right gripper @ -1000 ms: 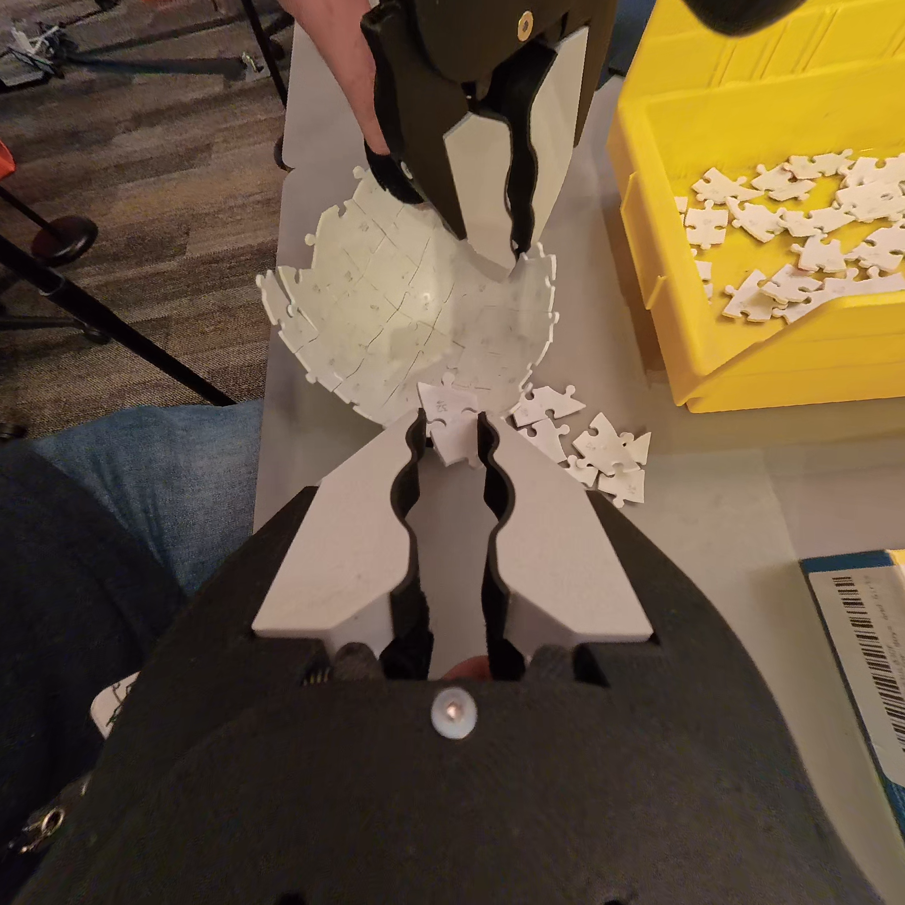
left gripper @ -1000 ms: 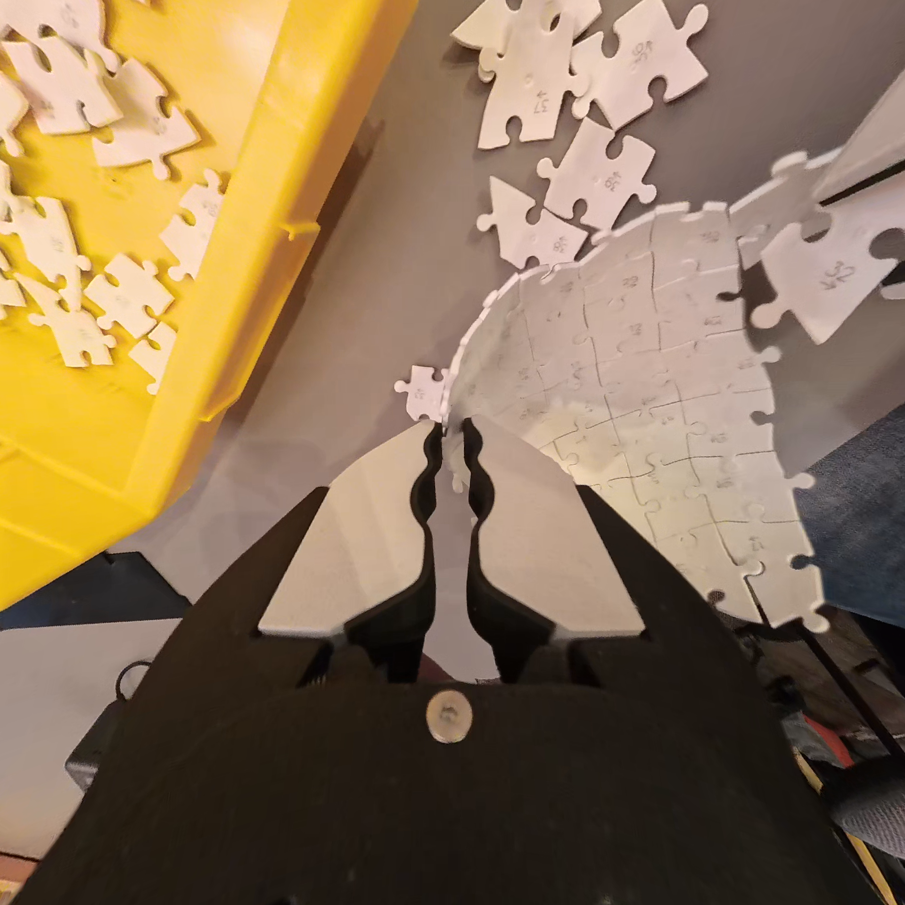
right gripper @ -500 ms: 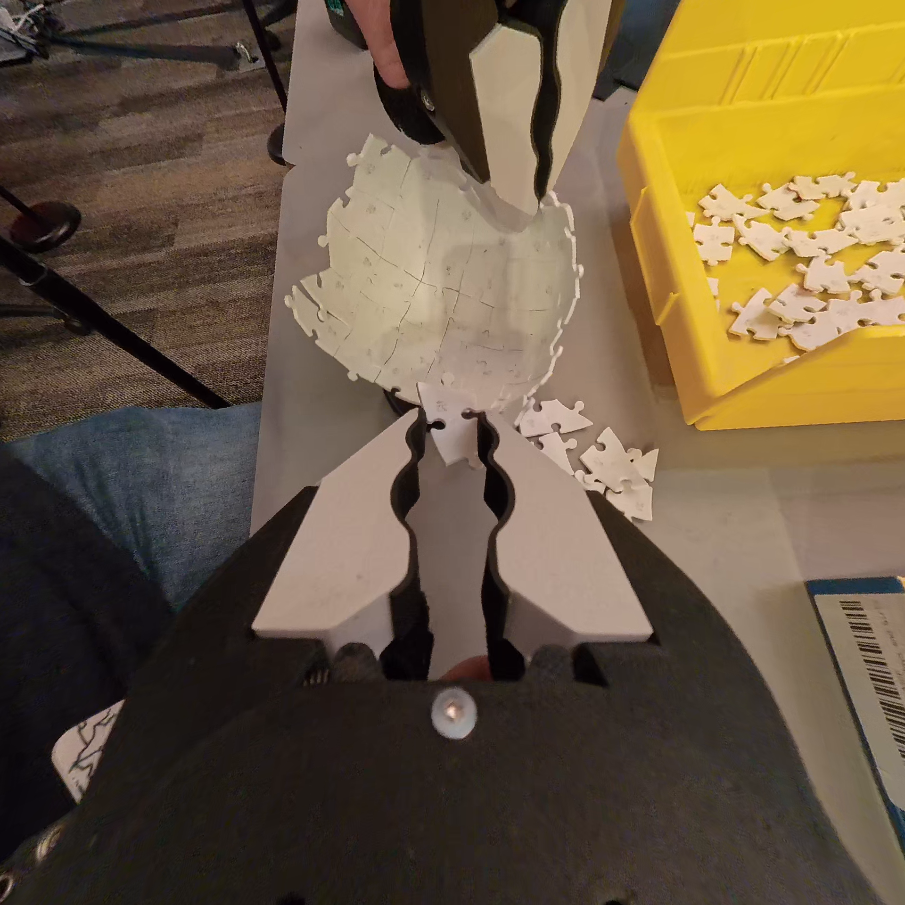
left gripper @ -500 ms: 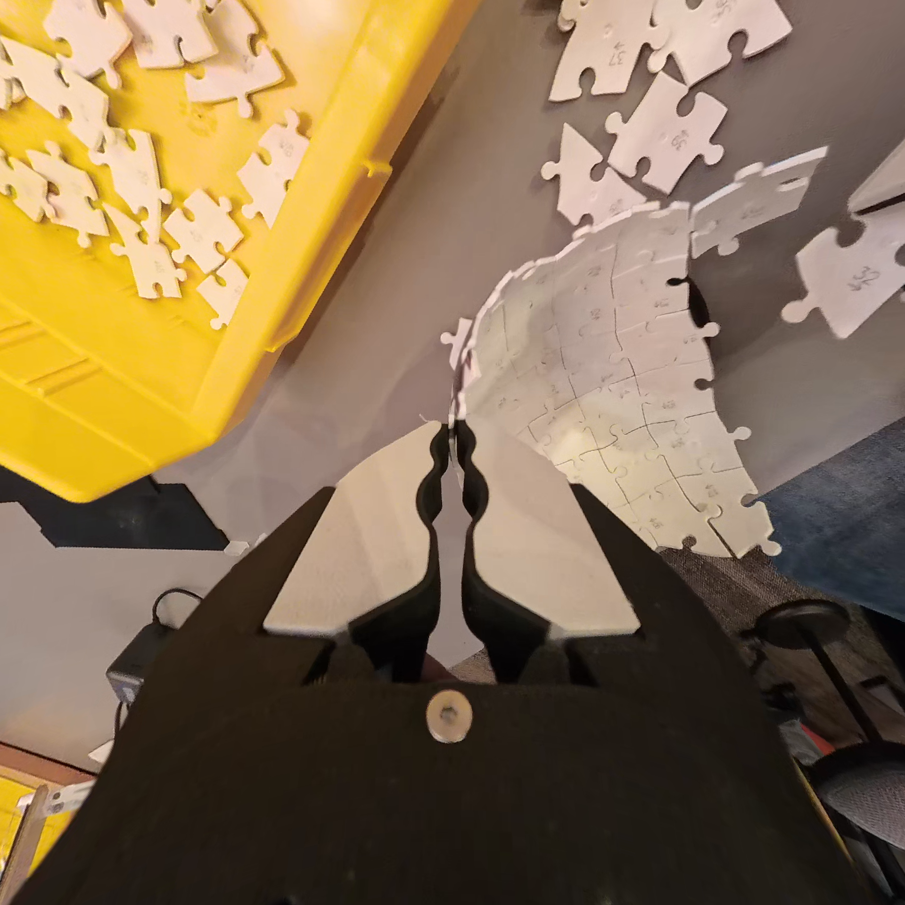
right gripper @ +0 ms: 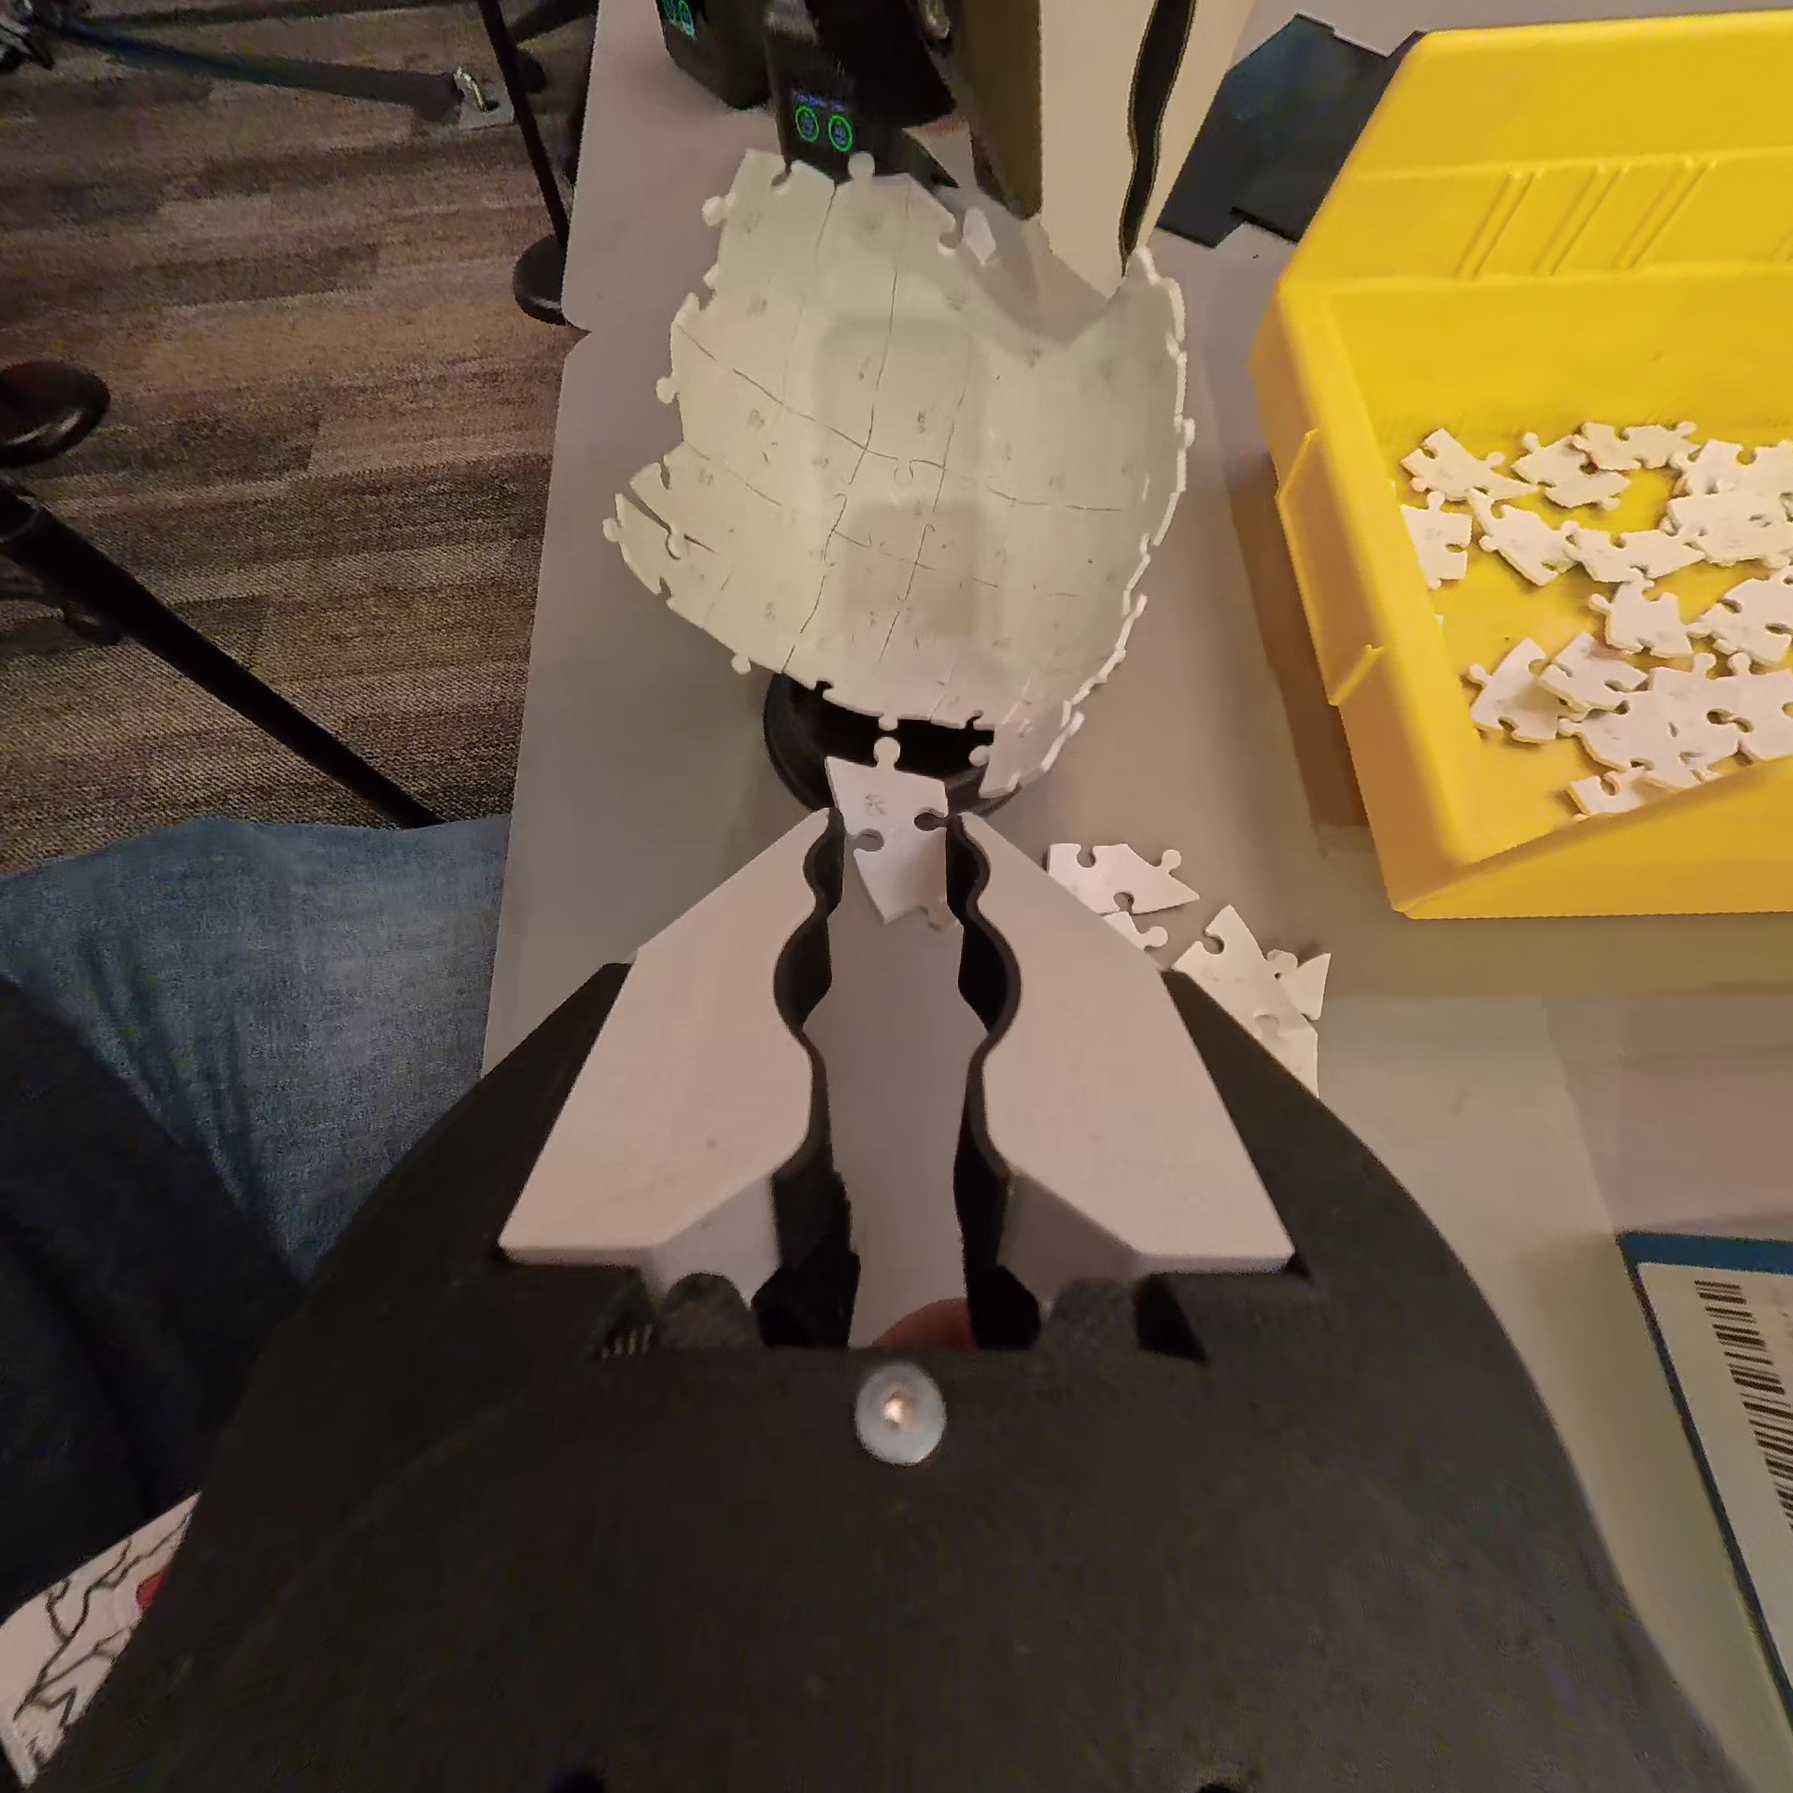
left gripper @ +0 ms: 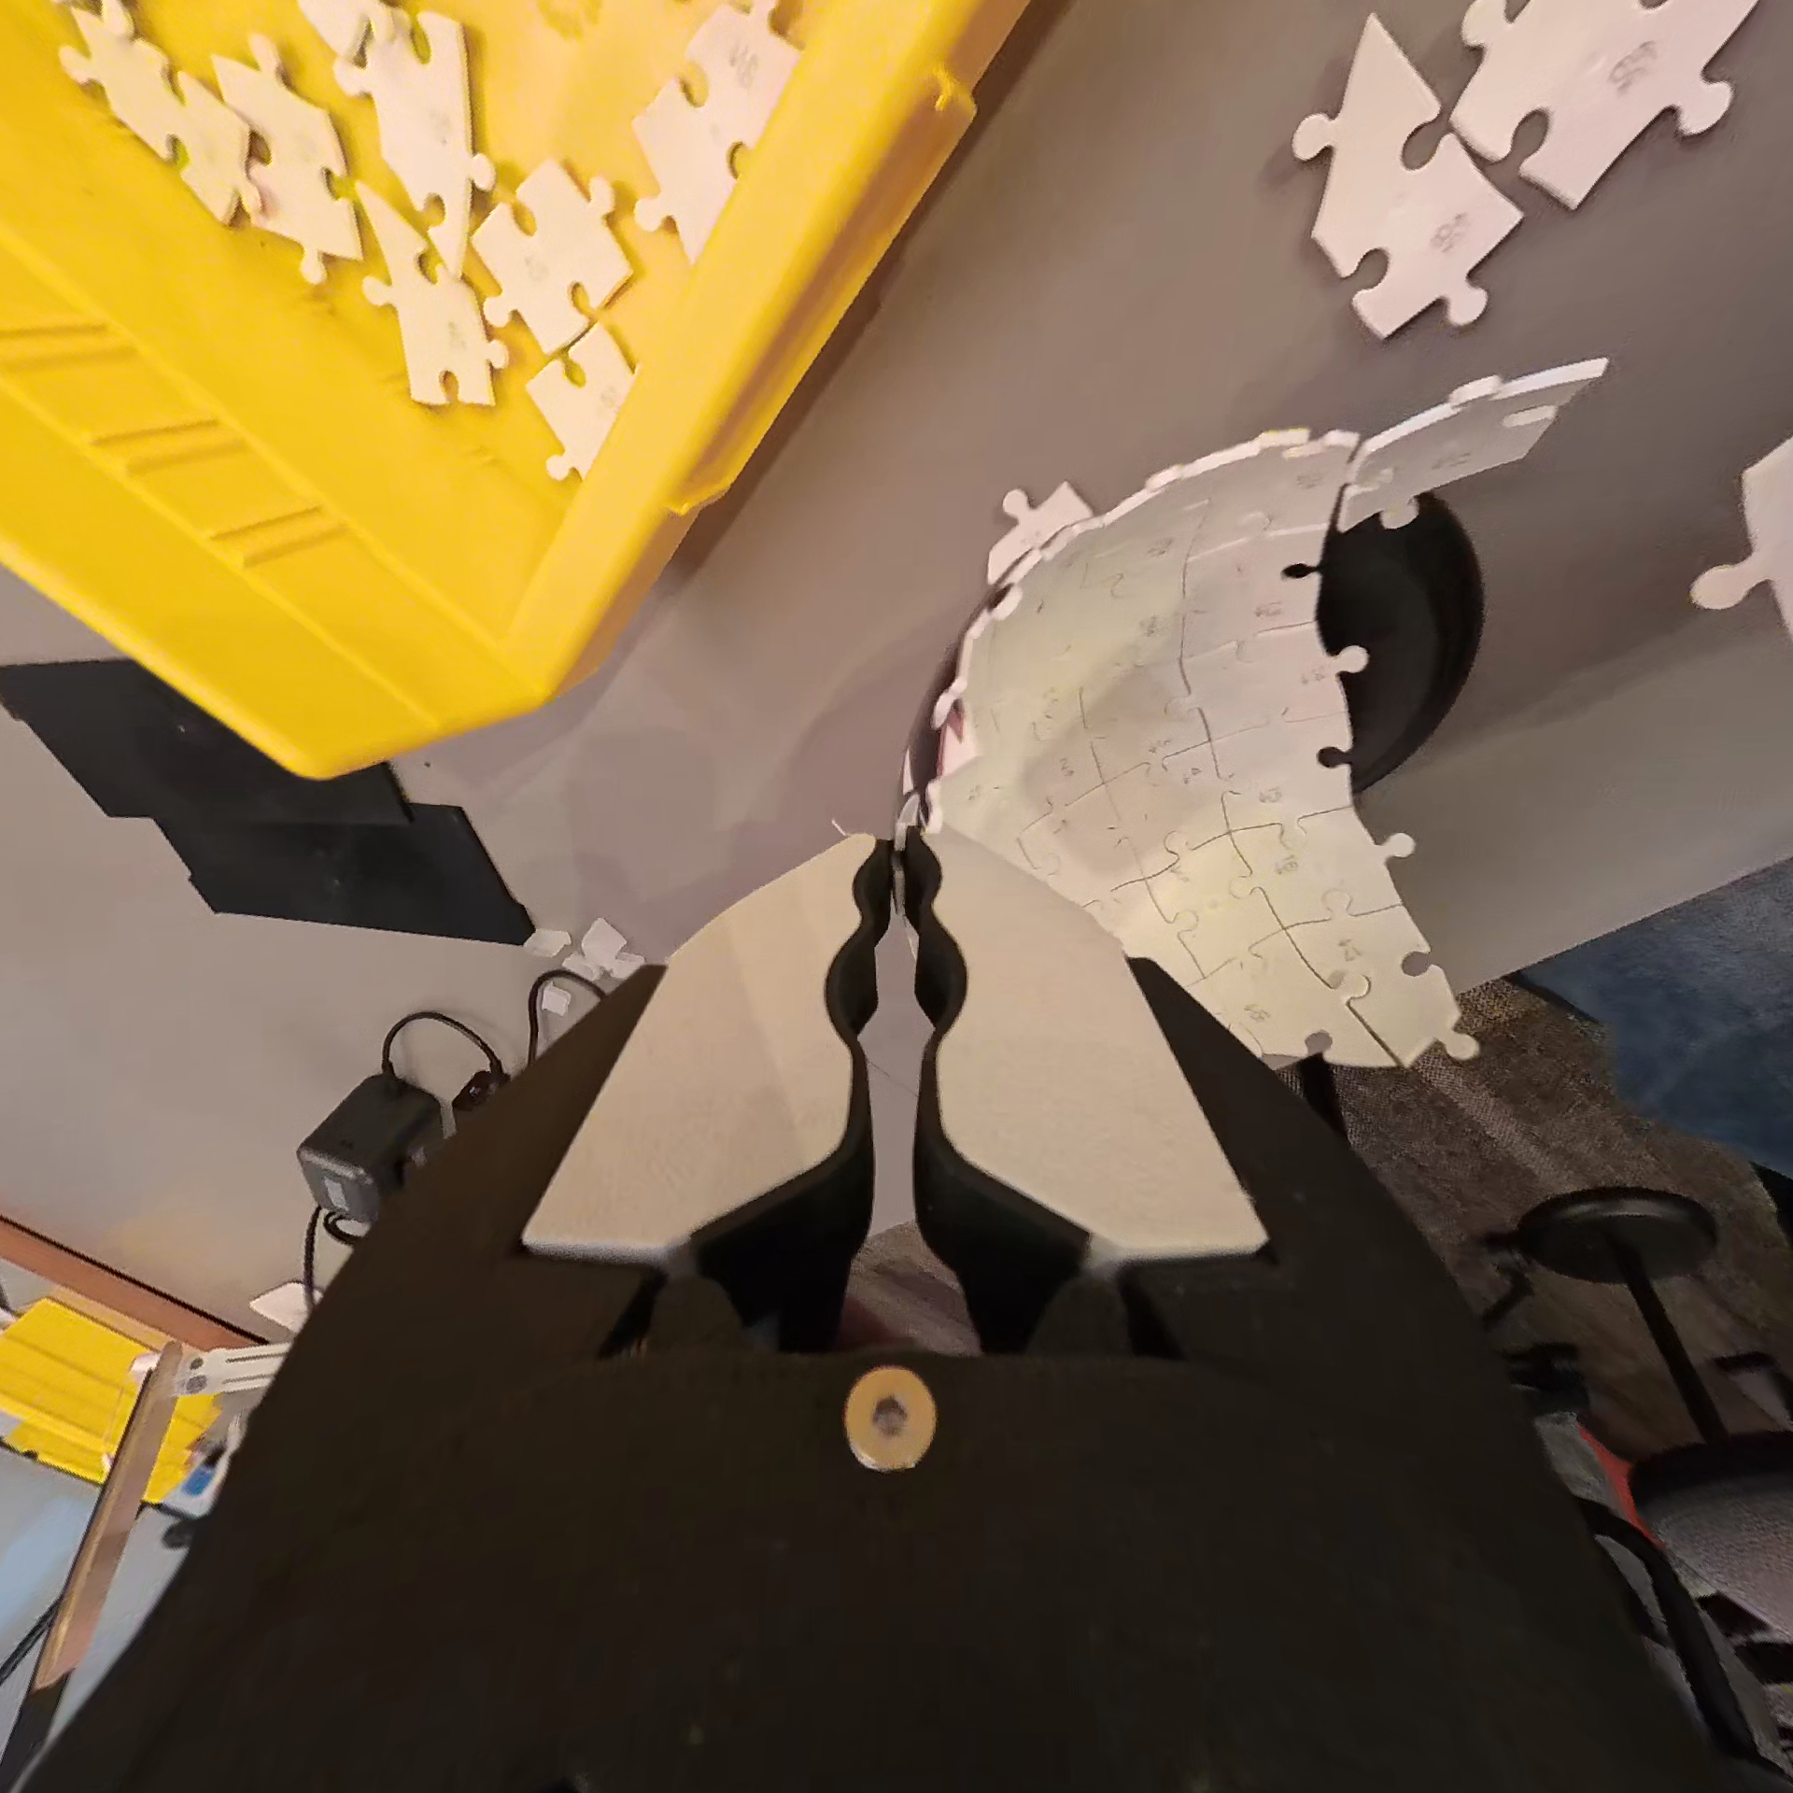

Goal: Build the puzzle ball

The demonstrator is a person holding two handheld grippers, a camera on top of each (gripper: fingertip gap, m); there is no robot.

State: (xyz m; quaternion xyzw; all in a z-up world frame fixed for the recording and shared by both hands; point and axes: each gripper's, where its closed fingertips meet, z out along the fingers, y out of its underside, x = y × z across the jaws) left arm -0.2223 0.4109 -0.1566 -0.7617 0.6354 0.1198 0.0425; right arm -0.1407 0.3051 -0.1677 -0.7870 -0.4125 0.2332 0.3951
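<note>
The half-built puzzle ball (right gripper: pixel 922 466) is a curved white shell of joined pieces, held tilted above a black round stand (right gripper: pixel 800 742). My left gripper (left gripper: pixel 897 854) is shut on the shell's rim (left gripper: pixel 1184 757); in the right wrist view it comes in from the top (right gripper: pixel 1116 272). My right gripper (right gripper: pixel 888 820) is shut on a single white puzzle piece (right gripper: pixel 893 863), just below the shell's lower rim and apart from it. That piece shows at the right edge of the left wrist view (left gripper: pixel 1756 553).
A yellow bin (right gripper: pixel 1358 679) with several loose pieces stands to the right. More loose pieces (right gripper: pixel 1232 961) lie on the grey table beside my right gripper. A blue box (right gripper: pixel 1727 1378) is at the front right. A person's leg (right gripper: pixel 243 970) is past the table's left edge. Tip to tip, the grippers are about 15 cm apart.
My left gripper has lifted and tilted the shell up and away, uncovering the black stand. My right gripper still holds its piece, which was against the lower rim and is now apart from it.
</note>
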